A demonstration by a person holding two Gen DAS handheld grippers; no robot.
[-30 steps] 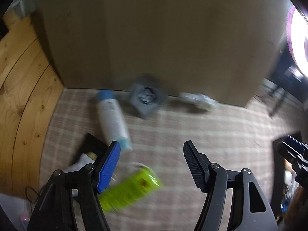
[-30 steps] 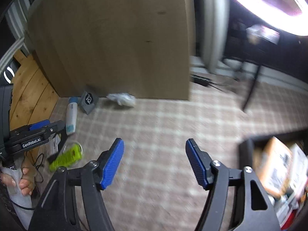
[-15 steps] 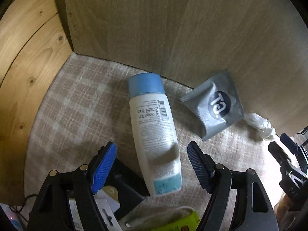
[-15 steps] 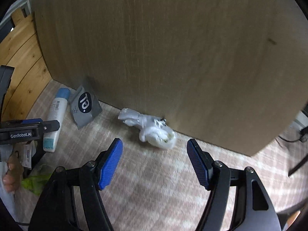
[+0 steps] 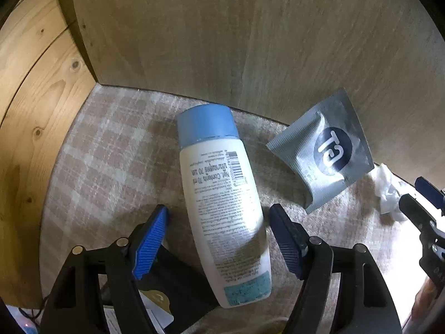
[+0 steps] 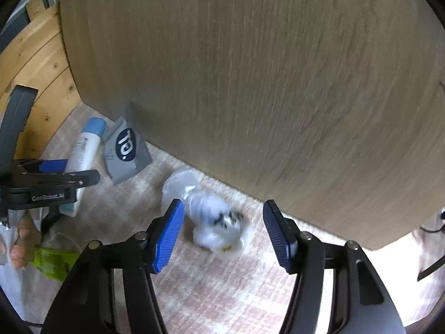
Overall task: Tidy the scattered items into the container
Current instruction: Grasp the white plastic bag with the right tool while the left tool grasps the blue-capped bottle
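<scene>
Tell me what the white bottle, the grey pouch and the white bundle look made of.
White bottle: likely plastic, smooth satin sheen, matte blue cap. Grey pouch: probably foil or plastic film, metallic, creased. White bundle: seemingly thin crinkled plastic wrap, blurred.

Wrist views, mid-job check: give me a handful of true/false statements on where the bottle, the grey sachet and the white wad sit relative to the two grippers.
1. The white bottle lies on its side between the left gripper fingers. True.
2. The bottle's cap is red. False: the cap is blue.
3. The crumpled white plastic wad sits between the right gripper fingers, whose jaws are closing with neither pad visibly pressing on it. True.
4. The grey sachet is clamped in the left gripper. False: it lies on the checked mat, propped against the wooden panel, outside the fingers.
5. The left gripper is shut on the bottle. False: gaps show on both sides.
</scene>
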